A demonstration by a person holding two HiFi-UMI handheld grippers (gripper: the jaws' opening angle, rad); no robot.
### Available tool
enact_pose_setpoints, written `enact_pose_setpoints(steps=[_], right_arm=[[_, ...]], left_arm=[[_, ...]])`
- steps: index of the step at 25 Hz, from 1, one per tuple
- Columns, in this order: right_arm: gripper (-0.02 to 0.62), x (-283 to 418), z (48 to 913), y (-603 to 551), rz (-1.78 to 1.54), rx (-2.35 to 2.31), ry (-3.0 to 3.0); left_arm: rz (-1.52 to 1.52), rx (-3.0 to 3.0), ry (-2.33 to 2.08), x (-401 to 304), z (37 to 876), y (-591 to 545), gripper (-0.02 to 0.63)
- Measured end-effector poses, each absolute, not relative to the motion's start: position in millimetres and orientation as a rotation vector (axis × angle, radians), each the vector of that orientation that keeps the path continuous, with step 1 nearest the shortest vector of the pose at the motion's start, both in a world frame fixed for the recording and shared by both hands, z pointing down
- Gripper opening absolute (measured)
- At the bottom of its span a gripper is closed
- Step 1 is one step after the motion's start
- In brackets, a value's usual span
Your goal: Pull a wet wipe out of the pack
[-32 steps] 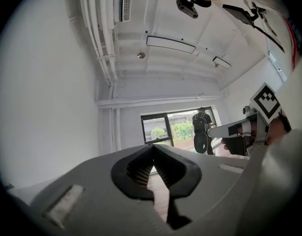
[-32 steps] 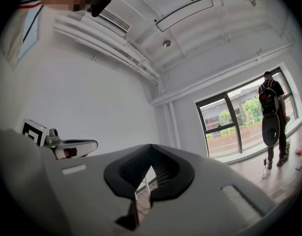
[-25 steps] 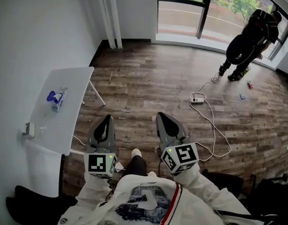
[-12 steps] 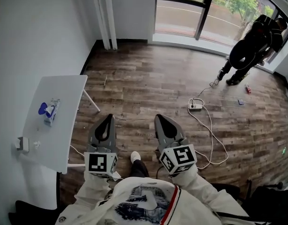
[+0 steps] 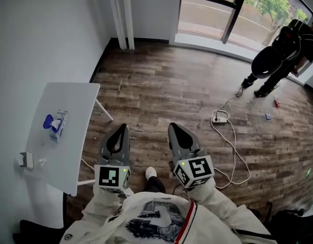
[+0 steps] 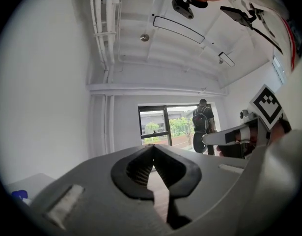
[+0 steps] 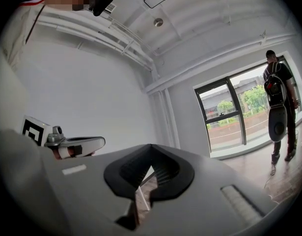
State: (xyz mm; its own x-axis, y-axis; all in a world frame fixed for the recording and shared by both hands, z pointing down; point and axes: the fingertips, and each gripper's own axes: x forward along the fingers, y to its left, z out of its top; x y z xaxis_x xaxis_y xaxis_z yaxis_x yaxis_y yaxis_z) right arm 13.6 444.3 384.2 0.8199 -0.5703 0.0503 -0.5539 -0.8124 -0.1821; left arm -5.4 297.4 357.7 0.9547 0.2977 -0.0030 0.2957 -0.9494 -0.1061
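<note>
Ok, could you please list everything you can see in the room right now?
table: one, white, left, by the wall
wipes pack: one, white and blue, on the table
small box: one, white, at the table's near edge
power strip: one, white, on the floor at right
cable: one, white, trailing from the strip across the floor
floor: dark wood planks
window: one, dark frame, far wall
person: one, in black, by the window
shoe: one, white, between the grippers
left gripper: grey, jaws shut, empty
right gripper: grey, jaws shut, empty
</note>
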Motion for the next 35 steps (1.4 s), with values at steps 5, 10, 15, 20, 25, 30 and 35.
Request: enact_pose_setpoints(steps=[5, 10, 15, 20, 25, 30, 35], right_arm=[[0.005, 48, 391, 429, -0.187, -2.828, 0.889], [0.005, 78, 395, 394, -0.197, -2.820, 0.938], [0.005, 110, 396, 362, -0.197, -2.819, 0.982], [0.005, 131, 396, 343, -0.173, -2.837, 1.004], [0.005, 142, 395, 343, -0.184, -2.834, 1.014], [0.005, 160, 402, 345, -0.220, -2.810, 1.043], [0.005, 210, 417, 336, -0.256, -2.757, 1.128]], left_arm=[[0.013, -2.989, -0.469, 25, 362, 289, 0.003], [-0.013, -3.010, -0.440, 47, 371, 260, 0.005], [-0.022, -3.022, -0.394, 77, 375, 226, 0.003], [0.013, -3.032, -0.374, 95, 375, 206, 0.003], [0.029, -3.040, -0.357, 106, 374, 207, 0.003], [-0.036, -3.049, -0.323, 119, 385, 210, 0.003], [-0.062, -3.044, -0.217, 161, 392, 203, 0.003]])
